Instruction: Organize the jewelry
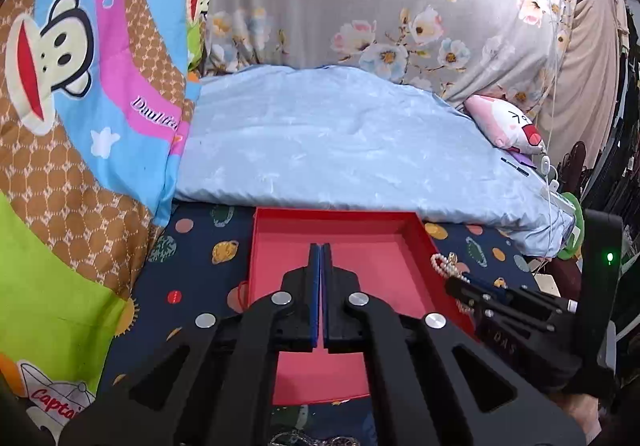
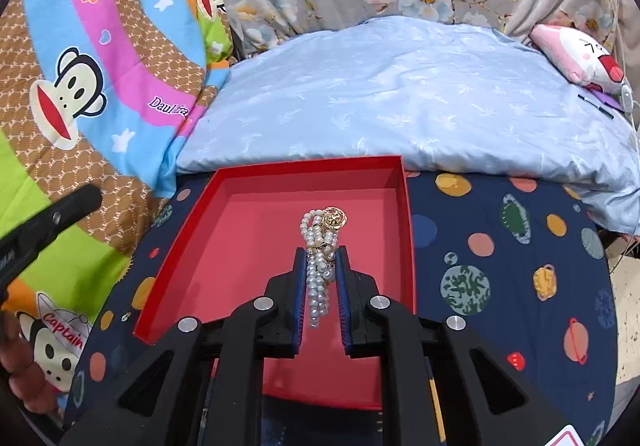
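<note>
An open red box [image 2: 208, 198] with a pink floor lies on a dark planet-print cloth. My right gripper [image 2: 322, 252] is shut on a white pearl bracelet [image 2: 320, 266] with a gold charm, hanging over the box floor. In the left wrist view the same box [image 1: 424, 234] lies ahead, and my left gripper [image 1: 321, 246] hangs over it, shut, with nothing between its blue pads. The right gripper [image 1: 454, 280] with the pearl bracelet [image 1: 442, 262] shows at the box's right rim. The left gripper's tip [image 2: 86, 198] enters at the left edge of the right wrist view.
A light blue pillow [image 2: 400, 98] lies just behind the box. A colourful monkey-print quilt [image 2: 80, 86] is heaped on the left. A pink plush toy [image 2: 580, 54] sits at the back right. Some metal jewelry [image 1: 304, 438] peeks in below the left gripper.
</note>
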A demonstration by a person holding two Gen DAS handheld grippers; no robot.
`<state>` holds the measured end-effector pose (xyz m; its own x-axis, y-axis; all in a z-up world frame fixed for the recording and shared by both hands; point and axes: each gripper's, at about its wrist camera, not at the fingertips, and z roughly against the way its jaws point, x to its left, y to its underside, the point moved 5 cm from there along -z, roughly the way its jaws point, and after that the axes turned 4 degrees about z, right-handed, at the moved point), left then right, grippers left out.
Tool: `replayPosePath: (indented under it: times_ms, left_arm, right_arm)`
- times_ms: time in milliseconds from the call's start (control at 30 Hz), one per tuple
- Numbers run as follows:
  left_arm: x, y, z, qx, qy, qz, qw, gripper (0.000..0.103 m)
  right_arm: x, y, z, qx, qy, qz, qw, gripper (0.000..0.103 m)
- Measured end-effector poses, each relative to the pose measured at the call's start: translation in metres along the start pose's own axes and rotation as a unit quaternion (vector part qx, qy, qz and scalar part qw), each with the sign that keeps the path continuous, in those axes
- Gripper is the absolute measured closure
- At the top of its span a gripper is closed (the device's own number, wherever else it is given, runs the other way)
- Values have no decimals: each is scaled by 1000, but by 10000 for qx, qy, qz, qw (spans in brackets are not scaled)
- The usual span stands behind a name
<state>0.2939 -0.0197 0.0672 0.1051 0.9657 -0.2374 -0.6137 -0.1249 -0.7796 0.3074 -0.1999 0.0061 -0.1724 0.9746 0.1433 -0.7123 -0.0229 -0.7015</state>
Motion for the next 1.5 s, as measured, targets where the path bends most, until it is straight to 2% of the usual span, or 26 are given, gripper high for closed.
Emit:
replayPosePath:
  times_ms: [33, 67, 167, 200, 267, 367, 500, 667, 833, 933, 1033, 1100, 1267, 1400, 1500]
  left_arm:
    - [5, 8, 1, 73, -20, -36, 10000, 103]
    - [9, 19, 2, 160, -31, -85, 9998, 97]
    - [21, 53, 6, 422, -63, -72, 9991, 58]
    - [22, 66, 8, 504, -52, -78, 9987, 53]
    - [20, 88, 9, 707, 62, -210, 9973, 52]
    - [7, 125, 4, 1024, 267, -665, 9922, 52]
    - [-6, 151, -2, 1212, 533, -1139, 9846, 52]
    - [-14, 169, -10, 1262, 723, -1764, 9735, 52]
    - [-22, 192, -13, 1386, 1032, -2624, 9494, 52]
    - [-22, 187, -18, 1521, 1229, -2621, 9450, 54]
    - [-23, 182, -25, 1504, 1285, -2574, 9458, 64]
    - [-25, 181, -26, 1528, 1245, -2446, 9494, 76]
    - [-27, 188, -18, 1705, 1158, -2189, 9537, 76]
    - [-26, 193, -7, 1865, 982, -1405, 9674, 78]
    - [-28, 196, -2, 1789, 891, -1094, 9737, 79]
  right_arm:
    - [1, 4, 0, 0, -28, -3, 10000, 90]
    - [2, 10, 1, 9, -36, 8, 10000, 90]
    - [5, 29, 5, 77, -96, 2, 9999, 90]
    - [5, 36, 8, 114, -153, -51, 9998, 90]
    - [6, 46, 13, 141, -202, -120, 9996, 90]
    - [6, 59, 24, 148, -195, -168, 9996, 90]
    - [4, 75, 37, 185, -249, -286, 9991, 90]
    - [1, 89, 48, 212, -310, -429, 9984, 90]
    - [1, 94, 51, 232, -361, -479, 9979, 90]
    - [3, 94, 51, 217, -396, -498, 9977, 90]
    - [4, 92, 51, 203, -403, -487, 9978, 90]
    - [5, 92, 51, 199, -400, -490, 9978, 90]
    - [6, 89, 51, 167, -393, -480, 9979, 90]
    - [7, 90, 51, 158, -396, -464, 9980, 90]
    - [10, 91, 52, 154, -398, -434, 9981, 90]
